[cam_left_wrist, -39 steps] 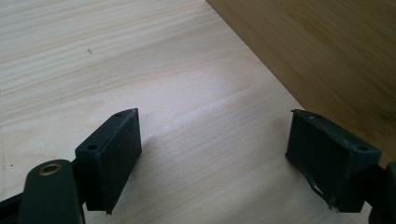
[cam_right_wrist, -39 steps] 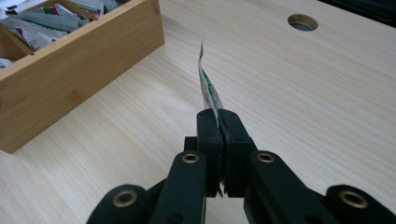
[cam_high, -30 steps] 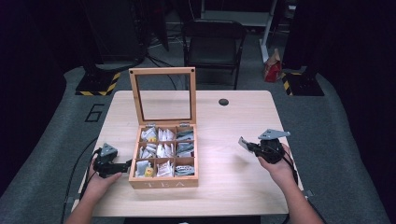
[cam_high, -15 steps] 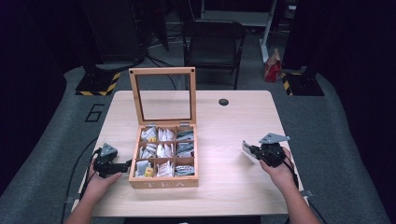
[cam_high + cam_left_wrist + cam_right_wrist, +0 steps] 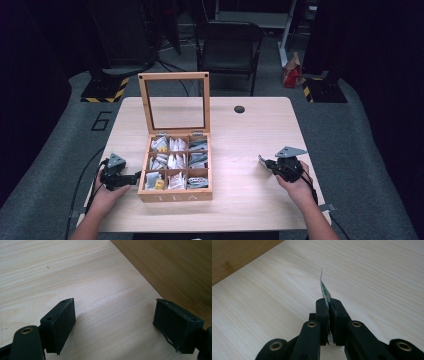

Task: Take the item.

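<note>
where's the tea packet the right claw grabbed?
The tea packet is pinched edge-on in the shut right claw, above bare table to the right of the open tea box in the high view.

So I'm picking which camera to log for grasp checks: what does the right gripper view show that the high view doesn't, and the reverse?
Right gripper view alone: the right tongs are shut flat on a thin sachet, edge-on, with green and red print on it.

High view alone: the open TEA box with its lid upright and packets in its compartments, the left tongs beside the box, both of the person's hands, and a chair beyond the table.

Both: the pale wooden table, the box's wooden side, and the sachet held clear of the box.
</note>
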The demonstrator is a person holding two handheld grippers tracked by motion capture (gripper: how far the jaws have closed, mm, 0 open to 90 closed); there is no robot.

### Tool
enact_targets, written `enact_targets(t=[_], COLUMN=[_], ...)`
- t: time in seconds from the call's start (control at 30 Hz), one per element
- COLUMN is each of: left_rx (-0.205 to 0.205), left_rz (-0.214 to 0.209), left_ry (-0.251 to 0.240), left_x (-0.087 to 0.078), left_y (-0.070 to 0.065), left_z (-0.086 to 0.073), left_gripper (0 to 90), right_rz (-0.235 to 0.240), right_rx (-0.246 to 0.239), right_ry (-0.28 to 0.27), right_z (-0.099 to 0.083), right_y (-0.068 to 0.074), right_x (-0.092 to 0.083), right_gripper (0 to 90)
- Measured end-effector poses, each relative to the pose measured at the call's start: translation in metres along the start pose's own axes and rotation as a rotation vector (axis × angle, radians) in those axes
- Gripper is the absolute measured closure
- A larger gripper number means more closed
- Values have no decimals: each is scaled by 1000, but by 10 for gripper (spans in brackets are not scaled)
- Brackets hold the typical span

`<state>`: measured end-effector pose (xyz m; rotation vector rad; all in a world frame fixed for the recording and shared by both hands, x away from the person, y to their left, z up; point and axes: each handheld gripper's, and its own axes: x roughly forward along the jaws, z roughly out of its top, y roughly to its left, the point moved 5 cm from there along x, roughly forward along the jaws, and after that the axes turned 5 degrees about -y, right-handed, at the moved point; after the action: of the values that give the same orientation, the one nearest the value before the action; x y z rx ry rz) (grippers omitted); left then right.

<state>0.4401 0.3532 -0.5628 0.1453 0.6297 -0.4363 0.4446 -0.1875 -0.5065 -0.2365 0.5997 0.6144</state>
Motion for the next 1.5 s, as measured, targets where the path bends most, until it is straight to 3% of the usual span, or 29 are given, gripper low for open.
enact_targets(t=[0.17, 0.37, 0.57, 0.83, 1.17, 1.37, 1.5], left_rx=[1, 0, -1, -7, 1, 1, 1], left_rz=[0, 1, 0, 0, -2, -4, -4], left_ry=[0, 0, 2, -7, -2, 1, 1], left_x=[0, 0, -1, 0, 0, 0, 0], left_y=[0, 0, 0, -1, 0, 0, 0], left_z=[0, 0, 0, -1, 0, 0, 0], left_gripper=[175, 175, 175, 174, 174, 173, 174], right_rz=[21, 45, 56, 62, 54, 74, 86], right_rx=[-17, 5, 46, 36, 51, 67, 52], right_ry=[11, 14, 6, -9, -22, -39, -40], right_z=[-3, -7, -7, -4, 1, 8, 10], right_y=[4, 6, 7, 12, 12, 16, 22], right_x=[3, 4, 5, 6, -3, -8, -8], right_gripper=[823, 734, 587, 456, 452, 452, 451])
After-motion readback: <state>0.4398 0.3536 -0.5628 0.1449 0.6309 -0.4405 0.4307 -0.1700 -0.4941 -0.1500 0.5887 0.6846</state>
